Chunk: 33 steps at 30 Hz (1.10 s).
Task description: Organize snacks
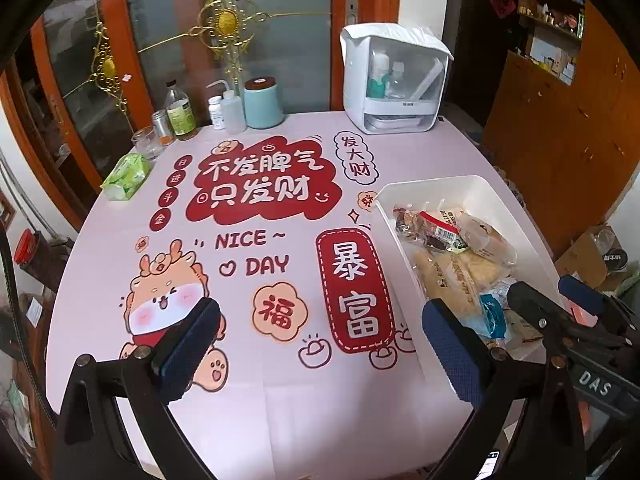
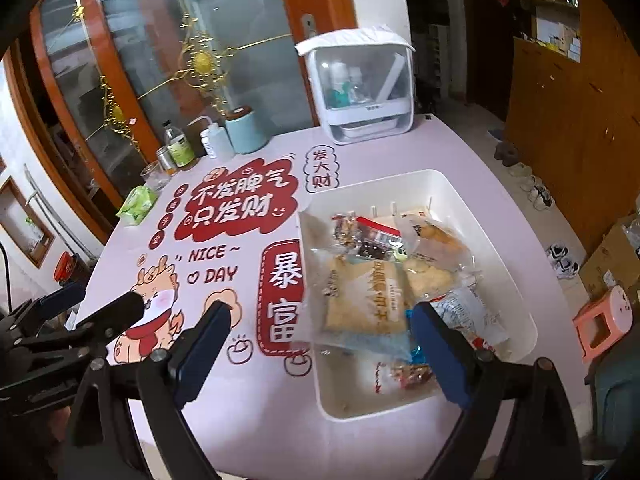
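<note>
Several crinkly packets (image 2: pixel 362 292) in rectangular plastic bin (image 2: pixel 516 264)

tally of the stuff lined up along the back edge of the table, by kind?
Bottles: 3
Glass cup: 1
Metal tin: 1
Blue canister: 1
White cabinet: 1
Green tissue pack: 1
Total: 8

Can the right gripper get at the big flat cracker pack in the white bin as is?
Probably yes. The right gripper is open, hovering over the white bin, and the cracker pack lies on top of the other snacks, between the two fingers. Nothing covers it; the left gripper is off to the side.
</note>
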{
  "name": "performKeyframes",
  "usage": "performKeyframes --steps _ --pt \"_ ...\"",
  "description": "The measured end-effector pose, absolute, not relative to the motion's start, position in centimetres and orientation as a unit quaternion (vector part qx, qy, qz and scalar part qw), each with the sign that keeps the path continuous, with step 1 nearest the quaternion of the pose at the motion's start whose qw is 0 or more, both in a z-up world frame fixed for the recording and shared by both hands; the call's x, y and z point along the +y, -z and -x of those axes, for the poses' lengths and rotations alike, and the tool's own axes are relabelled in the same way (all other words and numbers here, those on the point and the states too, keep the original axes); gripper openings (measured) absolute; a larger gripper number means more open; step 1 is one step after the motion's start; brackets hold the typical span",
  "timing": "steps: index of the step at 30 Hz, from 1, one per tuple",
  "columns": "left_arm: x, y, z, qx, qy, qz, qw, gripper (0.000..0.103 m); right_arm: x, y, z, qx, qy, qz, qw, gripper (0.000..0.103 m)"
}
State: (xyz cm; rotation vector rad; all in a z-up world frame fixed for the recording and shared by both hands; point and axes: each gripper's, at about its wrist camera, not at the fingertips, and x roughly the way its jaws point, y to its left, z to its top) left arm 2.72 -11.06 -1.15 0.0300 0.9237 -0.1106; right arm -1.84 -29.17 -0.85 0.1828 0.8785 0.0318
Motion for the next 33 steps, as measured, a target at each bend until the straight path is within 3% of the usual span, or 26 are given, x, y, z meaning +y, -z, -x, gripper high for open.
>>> performKeyframes --steps 33 --pt "-8.2 -0.6 1.8 0.432 0.009 -0.017 0.902 0.101 -25.7 -1.8 5.2 0.399 -0.02 -0.064 0.915 0.093"
